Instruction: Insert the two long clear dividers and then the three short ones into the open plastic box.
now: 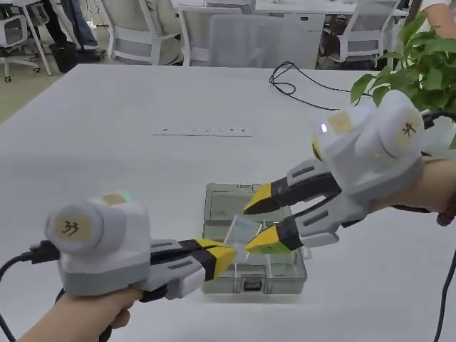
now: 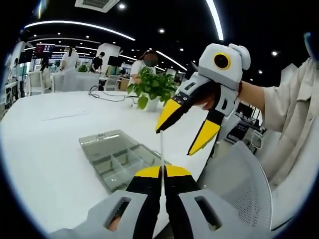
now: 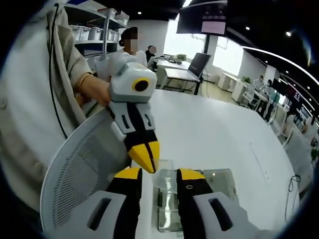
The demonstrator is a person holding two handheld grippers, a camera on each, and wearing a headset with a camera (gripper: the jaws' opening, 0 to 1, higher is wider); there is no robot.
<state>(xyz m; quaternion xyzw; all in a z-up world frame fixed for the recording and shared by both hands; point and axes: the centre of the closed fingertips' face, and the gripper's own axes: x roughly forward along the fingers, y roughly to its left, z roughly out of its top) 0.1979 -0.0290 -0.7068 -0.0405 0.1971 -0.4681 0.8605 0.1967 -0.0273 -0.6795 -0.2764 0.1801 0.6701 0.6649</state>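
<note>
Left gripper [image 1: 224,256], nearest, is clenched on a clear divider [image 1: 239,231], holding it just above the near half of the open plastic box [image 1: 217,196]. Right gripper [image 2: 174,142] hovers released over the box, jaws spread, beside the divider. The box sits on the white counter [image 1: 142,157].

the round rear cap of the left gripper [image 1: 226,258] carries a tan label [image 1: 70,228] with a handwritten "33". the matching cap on the right gripper [image 1: 249,228] bears a handwritten mark [image 1: 408,130] that cannot be made out. in the right gripper view, a hanging screen [image 3: 213,24] shows text too small to read.
</note>
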